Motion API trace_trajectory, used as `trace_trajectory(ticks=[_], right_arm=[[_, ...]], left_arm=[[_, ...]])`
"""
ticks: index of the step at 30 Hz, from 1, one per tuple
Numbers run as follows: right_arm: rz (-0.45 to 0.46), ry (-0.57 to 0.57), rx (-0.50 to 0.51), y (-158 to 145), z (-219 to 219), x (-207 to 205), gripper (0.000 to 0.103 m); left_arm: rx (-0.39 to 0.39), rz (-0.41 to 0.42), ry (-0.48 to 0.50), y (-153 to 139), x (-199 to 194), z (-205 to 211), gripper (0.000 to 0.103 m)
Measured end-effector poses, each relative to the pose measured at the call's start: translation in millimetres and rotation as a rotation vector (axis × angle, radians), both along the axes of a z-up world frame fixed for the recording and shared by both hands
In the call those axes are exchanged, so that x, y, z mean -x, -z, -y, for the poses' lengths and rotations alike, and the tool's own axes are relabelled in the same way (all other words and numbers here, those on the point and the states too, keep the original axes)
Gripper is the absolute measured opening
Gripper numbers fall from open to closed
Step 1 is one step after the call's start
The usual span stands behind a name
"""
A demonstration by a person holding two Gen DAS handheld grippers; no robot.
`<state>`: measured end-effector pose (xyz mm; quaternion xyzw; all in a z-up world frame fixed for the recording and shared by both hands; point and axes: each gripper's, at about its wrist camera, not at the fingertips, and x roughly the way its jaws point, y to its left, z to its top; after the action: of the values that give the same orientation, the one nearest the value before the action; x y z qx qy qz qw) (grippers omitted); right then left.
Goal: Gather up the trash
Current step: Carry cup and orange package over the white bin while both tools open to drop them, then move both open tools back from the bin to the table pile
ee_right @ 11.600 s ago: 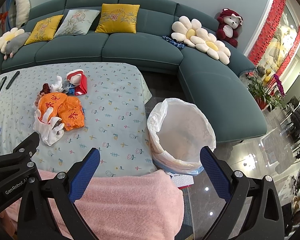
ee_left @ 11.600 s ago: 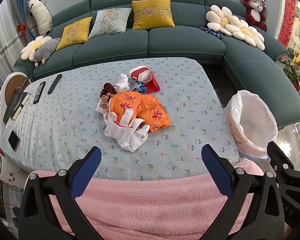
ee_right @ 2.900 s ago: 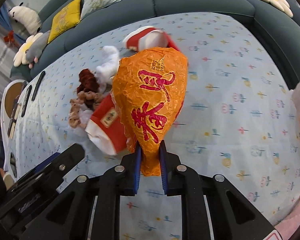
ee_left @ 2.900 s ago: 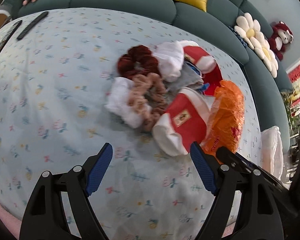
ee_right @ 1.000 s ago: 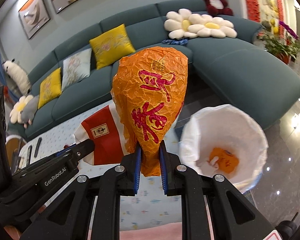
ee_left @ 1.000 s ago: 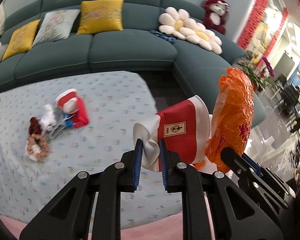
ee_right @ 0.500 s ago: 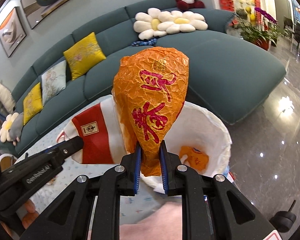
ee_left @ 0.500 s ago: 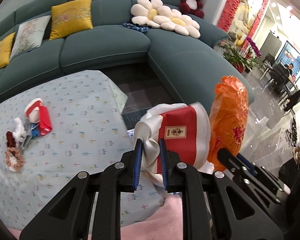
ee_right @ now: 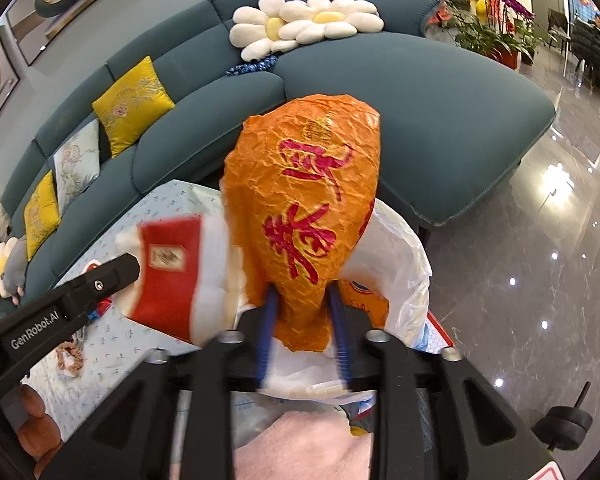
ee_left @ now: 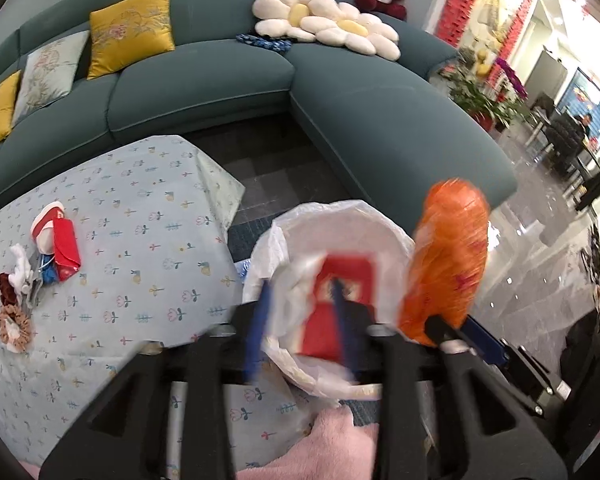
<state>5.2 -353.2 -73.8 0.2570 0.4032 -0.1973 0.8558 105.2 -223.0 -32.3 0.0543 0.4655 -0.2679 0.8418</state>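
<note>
My left gripper (ee_left: 300, 320) has its jaws parted, and the red-and-white wrapper (ee_left: 336, 308) drops between them into the white-lined trash bin (ee_left: 352, 216) just below. The wrapper is blurred in the right wrist view (ee_right: 168, 276). My right gripper (ee_right: 302, 324) holds a crumpled orange bag (ee_right: 304, 216) with red characters, its jaws slightly parted around the bag's lower end, above the bin (ee_right: 404, 264). The orange bag also shows in the left wrist view (ee_left: 448, 256). An orange scrap (ee_right: 368, 304) lies inside the bin.
The table (ee_left: 140, 216) with a floral cloth holds a red packet (ee_left: 62, 248), a white tissue, and scrunchies (ee_left: 14, 326). A teal sofa (ee_left: 340, 92) curves behind the bin. A pink towel (ee_left: 320, 448) lies at the near table edge. Glossy floor (ee_right: 520, 280) lies to the right.
My left gripper has opened and let go of the red-and-white wrapper, which falls into the bin. Both grippers have moved closer over the bin. My right jaws have loosened a little around the orange bag.
</note>
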Motion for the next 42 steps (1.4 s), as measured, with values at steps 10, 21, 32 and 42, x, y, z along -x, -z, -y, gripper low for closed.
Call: trace_trajectory(ticks=[10,21,32,42], right_arm=[[-0.009,0.000,0.009,2,-1,3,0.050],[0.004,-0.048,0.025,-12,-32,-2,0.051],[0.017,-0.128,0.069,-34,-78,-18,0.052],[0.014,-0.212,0.098,-46,-126,-35,0.053]], left_arm=[[0.010,-0.016,-0.035,4,-4,-11,0.049],[0.025,-0.019,-0.109,0,-7,-54,0.049],[0.050,-0.002,-0.180,-13,-9,-99,0.049],[0.067,0.002,-0.264,-18,-15,-151,0.050]])
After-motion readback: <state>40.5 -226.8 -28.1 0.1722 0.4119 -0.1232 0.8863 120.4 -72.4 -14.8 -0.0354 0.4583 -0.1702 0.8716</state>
